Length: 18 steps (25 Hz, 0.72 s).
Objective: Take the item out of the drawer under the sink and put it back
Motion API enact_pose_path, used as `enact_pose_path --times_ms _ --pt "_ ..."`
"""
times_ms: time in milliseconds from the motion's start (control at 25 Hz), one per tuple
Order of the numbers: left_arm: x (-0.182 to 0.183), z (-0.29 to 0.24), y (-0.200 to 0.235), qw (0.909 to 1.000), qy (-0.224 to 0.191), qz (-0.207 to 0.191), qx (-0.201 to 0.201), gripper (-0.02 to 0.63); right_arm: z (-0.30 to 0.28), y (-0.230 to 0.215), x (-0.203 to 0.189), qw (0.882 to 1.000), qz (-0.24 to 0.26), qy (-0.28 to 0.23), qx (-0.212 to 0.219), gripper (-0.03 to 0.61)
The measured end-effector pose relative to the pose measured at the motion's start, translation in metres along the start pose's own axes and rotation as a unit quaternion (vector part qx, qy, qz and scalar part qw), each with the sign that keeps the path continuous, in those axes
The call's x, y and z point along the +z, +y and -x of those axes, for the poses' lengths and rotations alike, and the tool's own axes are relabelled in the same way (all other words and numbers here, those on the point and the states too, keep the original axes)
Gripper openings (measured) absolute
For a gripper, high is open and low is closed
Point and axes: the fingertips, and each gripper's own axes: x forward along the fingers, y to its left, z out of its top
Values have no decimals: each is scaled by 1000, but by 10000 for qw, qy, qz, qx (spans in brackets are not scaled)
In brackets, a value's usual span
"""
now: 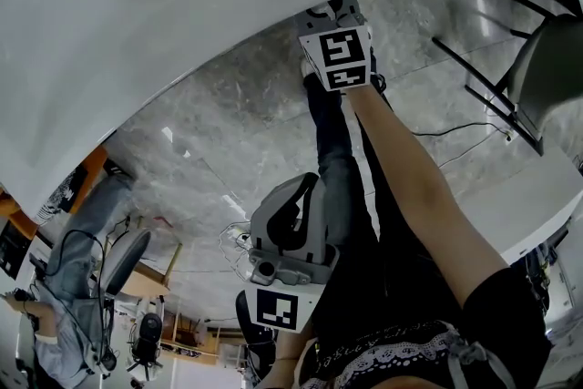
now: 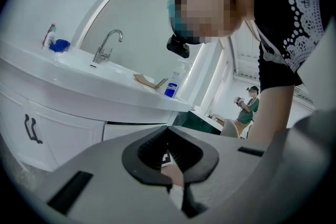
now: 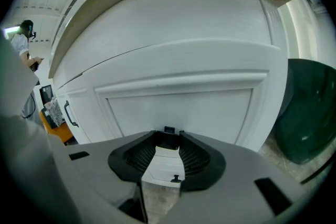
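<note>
Left tongs (image 2: 167, 132) are closed on nothing; right tongs (image 3: 169, 138) gape wide at the white drawer front (image 3: 178, 107), its dark handle (image 3: 169, 130) between their tips.

Showing plain white on the sink cabinet (image 3: 184, 60), veined grey marbling on the floor (image 1: 228, 105), dark green on the rounded container (image 3: 310, 113) at right.

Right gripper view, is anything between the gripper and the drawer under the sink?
Nothing visible. The right gripper is open and empty, its jaws framing the white drawer front and its small dark knob. The drawer looks shut, so the item inside is hidden.
</note>
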Motion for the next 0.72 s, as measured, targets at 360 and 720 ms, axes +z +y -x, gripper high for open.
enact_pose_path --times_ms 360,720 --pt "-1 -2 -4 10000 11 45 -88 3 43 9 -27 9999 -62 65 88 146" --pt "2 2 -3 9999 -29 11 -107 3 81 16 -50 9997 -114 173 154 144"
